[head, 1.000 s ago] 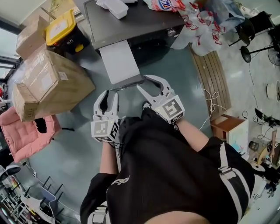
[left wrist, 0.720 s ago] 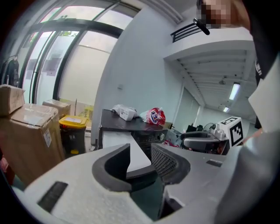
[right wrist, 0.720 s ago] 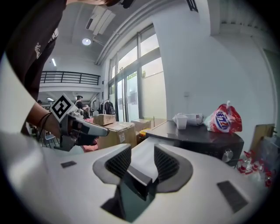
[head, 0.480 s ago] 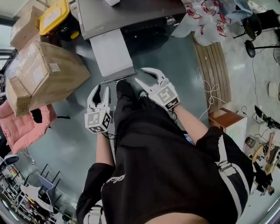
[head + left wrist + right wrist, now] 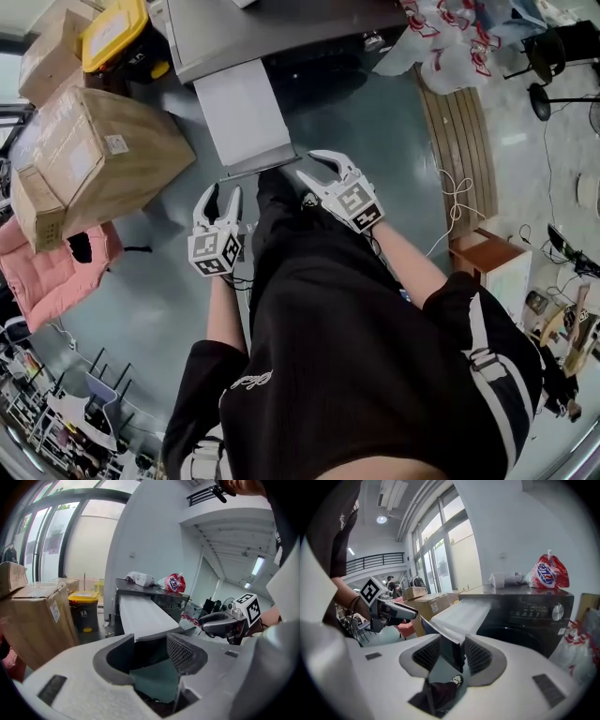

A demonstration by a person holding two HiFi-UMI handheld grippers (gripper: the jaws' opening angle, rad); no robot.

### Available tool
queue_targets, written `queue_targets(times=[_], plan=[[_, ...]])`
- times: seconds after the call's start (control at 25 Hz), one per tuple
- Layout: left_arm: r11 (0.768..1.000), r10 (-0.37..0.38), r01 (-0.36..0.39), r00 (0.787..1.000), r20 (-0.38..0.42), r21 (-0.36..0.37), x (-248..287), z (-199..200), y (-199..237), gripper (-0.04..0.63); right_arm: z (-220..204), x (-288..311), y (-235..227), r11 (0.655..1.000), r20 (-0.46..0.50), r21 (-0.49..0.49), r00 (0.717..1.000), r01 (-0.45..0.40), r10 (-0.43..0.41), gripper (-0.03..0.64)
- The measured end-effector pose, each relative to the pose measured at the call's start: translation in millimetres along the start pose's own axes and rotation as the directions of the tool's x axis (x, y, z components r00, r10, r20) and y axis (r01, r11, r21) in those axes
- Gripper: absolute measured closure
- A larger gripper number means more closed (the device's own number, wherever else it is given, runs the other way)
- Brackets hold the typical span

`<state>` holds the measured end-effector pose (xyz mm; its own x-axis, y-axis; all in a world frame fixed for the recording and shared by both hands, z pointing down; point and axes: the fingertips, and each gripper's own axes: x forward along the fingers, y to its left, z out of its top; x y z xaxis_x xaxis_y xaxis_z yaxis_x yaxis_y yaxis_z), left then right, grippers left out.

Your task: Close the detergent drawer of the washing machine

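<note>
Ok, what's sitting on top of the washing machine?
A red and white bag and a crumpled white item sit on the washing machine. The rest of its top is hidden: both gripper views look from too low.

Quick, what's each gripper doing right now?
Left gripper: open and empty, jaws have just been opening.
Right gripper: open; the drawer corner shows between its jaws, not pinched.

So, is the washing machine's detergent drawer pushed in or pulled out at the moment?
Pulled out: the long white drawer sticks far out of the dark washing machine front, with its whole length exposed.
</note>
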<state>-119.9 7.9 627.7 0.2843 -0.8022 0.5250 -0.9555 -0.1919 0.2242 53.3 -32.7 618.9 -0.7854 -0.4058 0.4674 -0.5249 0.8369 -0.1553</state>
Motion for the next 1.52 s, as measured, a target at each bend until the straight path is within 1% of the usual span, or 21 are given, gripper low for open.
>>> queue_targets(times=[0.08,0.16,0.36,0.6,0.76,0.88,0.92,1.0,1.24,1.52], plan=[[1.0,-0.009,0.009,1.0,-0.007,-0.013,6.0,-4.4,2.6,0.357,-6.9,4.3,-2.4,1.0,-0.017,0.012,1.0,0.004,-0.004,0.445],[1.0,-0.013,0.013,1.0,-0.02,-0.009,10.4,-8.3,5.1,0.35,-12.6,7.9,-2.7,1.0,-0.03,0.024,1.0,0.007,-0.006,0.445],[0.999,0.003,-0.004,1.0,-0.015,-0.037,13.2,-8.3,12.6,0.347,-19.0,15.3,-1.2,1.0,-0.05,0.029,0.999,0.008,-0.007,0.443],[0.999,-0.012,0.011,0.999,-0.03,-0.034,18.6,-11.0,14.9,0.342,-24.7,27.0,-2.1,1.0,-0.078,0.024,0.997,0.016,-0.014,0.443],[0.999,-0.025,0.024,0.999,-0.04,-0.03,21.4,-12.0,14.6,0.347,-23.6,29.0,-3.5,0.999,-0.076,0.023,0.997,0.032,-0.03,0.494],[0.999,-0.036,0.035,0.999,-0.04,-0.026,22.4,-12.7,12.7,0.368,-23.0,30.3,-2.1,0.999,-0.078,0.009,0.996,0.036,-0.035,0.509],[0.999,-0.038,0.037,0.998,-0.04,-0.024,22.2,-12.6,11.5,0.384,-22.8,30.3,-1.6,0.999,-0.079,0.006,0.996,0.037,-0.037,0.511],[0.999,-0.036,0.035,0.999,-0.039,-0.019,22.2,-11.3,10.3,0.391,-21.7,29.9,-2.0,0.999,-0.08,0.008,0.996,0.041,-0.04,0.512],[0.999,-0.029,0.028,0.999,-0.042,-0.027,21.7,-7.6,10.9,0.393,-18.3,29.9,-2.4,0.999,-0.079,-0.002,0.996,0.043,-0.043,0.515],[0.999,-0.026,0.025,0.999,-0.033,-0.02,23.8,4.3,13.1,0.393,-6.3,30.6,-5.6,0.999,-0.045,-0.005,0.998,0.052,-0.052,0.515]])
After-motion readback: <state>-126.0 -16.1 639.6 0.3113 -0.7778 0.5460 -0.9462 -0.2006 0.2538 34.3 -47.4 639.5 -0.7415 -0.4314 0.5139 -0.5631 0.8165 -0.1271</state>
